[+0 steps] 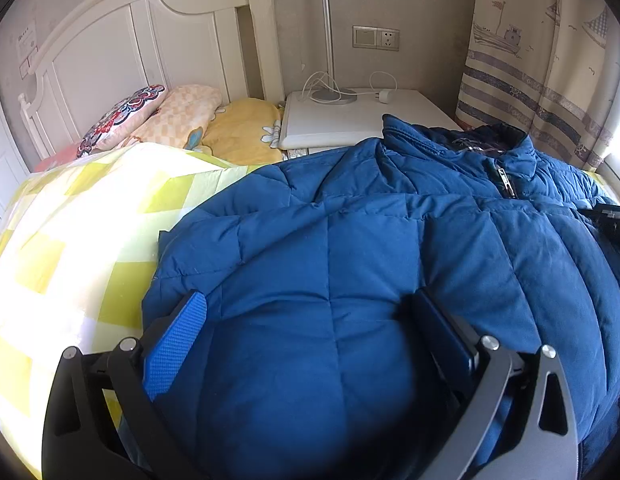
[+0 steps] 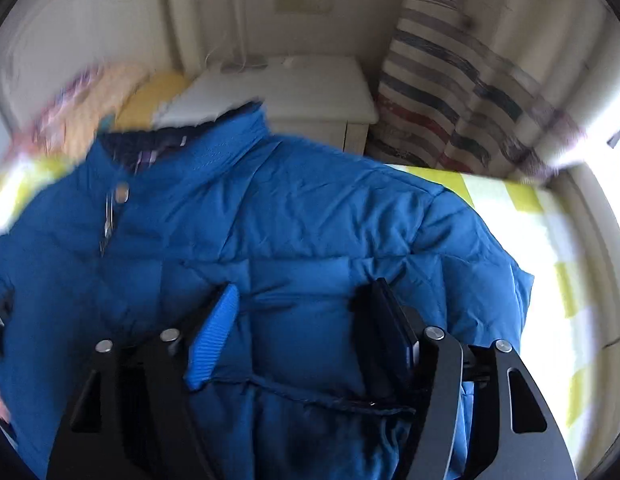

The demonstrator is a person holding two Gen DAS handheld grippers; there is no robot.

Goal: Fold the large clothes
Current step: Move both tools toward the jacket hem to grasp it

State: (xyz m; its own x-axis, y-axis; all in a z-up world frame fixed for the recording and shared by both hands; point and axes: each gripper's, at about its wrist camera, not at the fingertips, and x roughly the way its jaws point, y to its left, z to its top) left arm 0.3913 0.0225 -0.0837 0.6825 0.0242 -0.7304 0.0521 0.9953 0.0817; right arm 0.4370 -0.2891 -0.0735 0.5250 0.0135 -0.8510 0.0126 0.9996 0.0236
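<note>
A large blue quilted down jacket lies spread on the bed, collar and zipper toward the nightstand. My left gripper is open, its fingers wide apart right over the jacket's puffy left part. In the right wrist view the same jacket fills the middle, and that view is blurred. My right gripper is open over the jacket's right side, near a dark-edged hem or pocket seam. Neither gripper visibly pinches fabric.
A yellow-green checked quilt covers the bed. Pillows lie by the white headboard. A white nightstand holds a lamp base and charger cable. A striped curtain hangs at the right.
</note>
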